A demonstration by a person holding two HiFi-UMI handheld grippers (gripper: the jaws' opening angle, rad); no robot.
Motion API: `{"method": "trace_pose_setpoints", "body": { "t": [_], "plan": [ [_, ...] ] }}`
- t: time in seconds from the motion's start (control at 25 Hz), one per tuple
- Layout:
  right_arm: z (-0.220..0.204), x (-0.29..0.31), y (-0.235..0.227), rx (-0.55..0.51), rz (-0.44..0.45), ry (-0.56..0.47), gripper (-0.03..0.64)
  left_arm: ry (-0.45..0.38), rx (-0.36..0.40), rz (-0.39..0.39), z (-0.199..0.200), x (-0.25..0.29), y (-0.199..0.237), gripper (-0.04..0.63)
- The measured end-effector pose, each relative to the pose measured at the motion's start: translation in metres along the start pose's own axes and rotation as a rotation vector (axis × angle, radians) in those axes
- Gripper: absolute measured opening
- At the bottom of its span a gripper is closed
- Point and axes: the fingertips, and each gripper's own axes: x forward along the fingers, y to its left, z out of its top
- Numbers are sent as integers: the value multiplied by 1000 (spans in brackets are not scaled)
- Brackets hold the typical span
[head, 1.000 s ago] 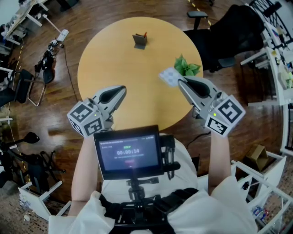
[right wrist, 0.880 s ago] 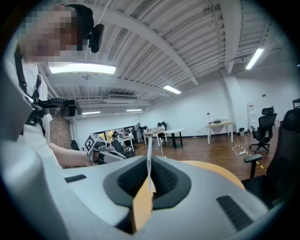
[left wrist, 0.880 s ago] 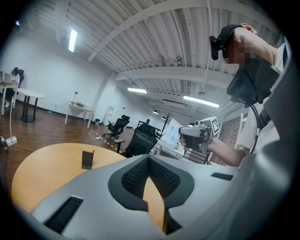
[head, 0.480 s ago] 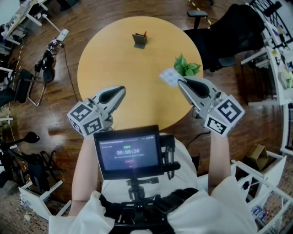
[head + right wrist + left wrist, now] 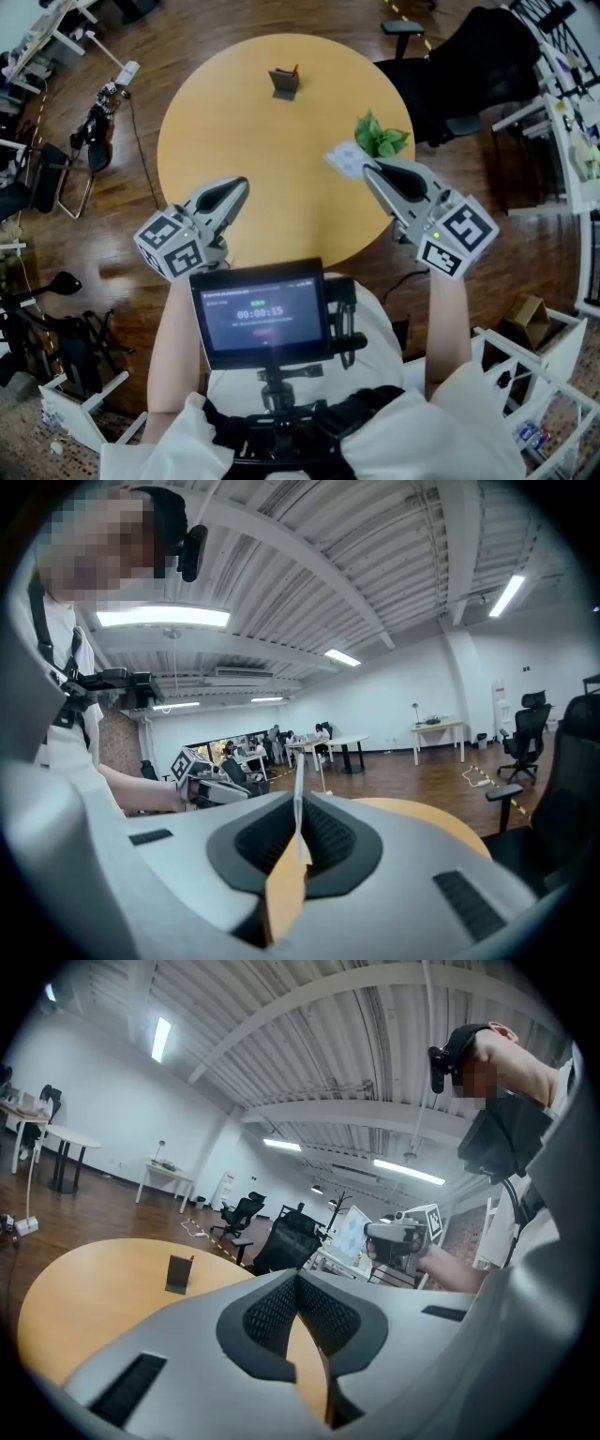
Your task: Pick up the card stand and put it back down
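Round tan surface (image 5: 281,141) on wood floor (image 5: 234,19), black chair (image 5: 478,66) beside; card stand (image 5: 286,82) upright near far edge, well apart from left gripper (image 5: 246,181), closed empty, and right gripper (image 5: 366,166) pinching a white card (image 5: 341,157).

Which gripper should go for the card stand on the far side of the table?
Left, probably. The left gripper has its fingers closed on nothing, and the card stand lies ahead in its view. The right gripper is busy, shut on a card.
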Motion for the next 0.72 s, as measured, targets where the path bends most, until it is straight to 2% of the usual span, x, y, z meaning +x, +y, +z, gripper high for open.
{"method": "trace_pose_setpoints", "body": {
  "t": [0.44,0.72],
  "plan": [
    [-4,1,-3,17,-10,-7,34,-8,-36,-23,-5,2,-2,2],
    [-14,2,-7,21,-14,6,34,16,-36,0,-15,1,2,2]
  ]
}}
